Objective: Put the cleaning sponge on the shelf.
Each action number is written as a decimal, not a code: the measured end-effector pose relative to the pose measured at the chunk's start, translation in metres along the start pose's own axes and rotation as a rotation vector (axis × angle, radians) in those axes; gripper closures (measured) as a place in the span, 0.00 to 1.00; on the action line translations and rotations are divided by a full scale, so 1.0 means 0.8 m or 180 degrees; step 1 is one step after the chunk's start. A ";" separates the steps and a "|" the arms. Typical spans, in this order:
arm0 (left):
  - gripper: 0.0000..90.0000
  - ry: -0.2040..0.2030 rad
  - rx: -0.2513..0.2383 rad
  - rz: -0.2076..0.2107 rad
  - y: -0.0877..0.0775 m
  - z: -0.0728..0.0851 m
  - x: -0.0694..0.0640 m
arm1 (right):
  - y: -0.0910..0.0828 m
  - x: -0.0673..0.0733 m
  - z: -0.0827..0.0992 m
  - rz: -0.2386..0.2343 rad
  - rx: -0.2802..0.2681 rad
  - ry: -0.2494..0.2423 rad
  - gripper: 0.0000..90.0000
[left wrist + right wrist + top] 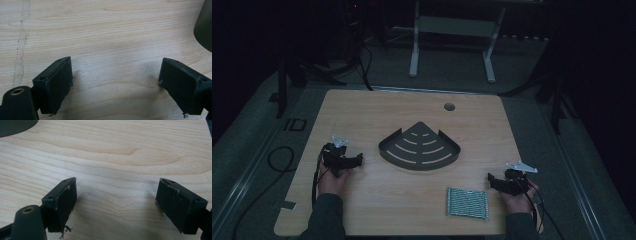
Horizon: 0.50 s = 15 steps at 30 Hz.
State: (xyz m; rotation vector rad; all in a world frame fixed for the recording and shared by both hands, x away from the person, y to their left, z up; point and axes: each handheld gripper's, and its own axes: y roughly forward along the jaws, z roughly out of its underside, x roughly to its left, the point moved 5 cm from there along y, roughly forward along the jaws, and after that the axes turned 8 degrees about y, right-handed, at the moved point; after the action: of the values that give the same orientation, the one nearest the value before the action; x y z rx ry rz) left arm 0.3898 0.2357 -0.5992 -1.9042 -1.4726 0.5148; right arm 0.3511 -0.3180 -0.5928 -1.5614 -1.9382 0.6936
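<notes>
Both sets of jaws stand wide apart with bare wood between them, holding nothing. The left gripper rests near the tabletop's left edge, the right gripper near its right edge. The dark corner shelf lies centred between them, apart from both. The patterned cloth lies just beside the right gripper, by the near edge.

Wide jaws over bare table
</notes>
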 end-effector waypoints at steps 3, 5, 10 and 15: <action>0.14 0.0000 0.0000 0.0001 0.000 0.000 0.000 | 0.000 0.000 0.000 -0.0009 -0.0003 -0.0008 0.19; 0.14 0.0000 0.0000 0.0001 0.000 0.000 0.000 | -0.003 0.002 0.001 -0.0040 0.0006 -0.0042 0.25; 0.14 -0.0002 0.0002 -0.0002 0.000 0.000 0.000 | -0.008 0.007 0.001 -0.0006 -0.0028 -0.0196 0.38; 0.14 -0.0005 0.0004 -0.0006 0.000 0.000 0.000 | -0.021 0.021 0.001 0.0018 -0.0071 -0.0365 0.56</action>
State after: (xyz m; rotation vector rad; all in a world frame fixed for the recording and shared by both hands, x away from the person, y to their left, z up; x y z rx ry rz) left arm 0.3898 0.2355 -0.5991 -1.9019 -1.4747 0.5165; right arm 0.3359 -0.3052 -0.5800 -1.5721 -2.0314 0.7819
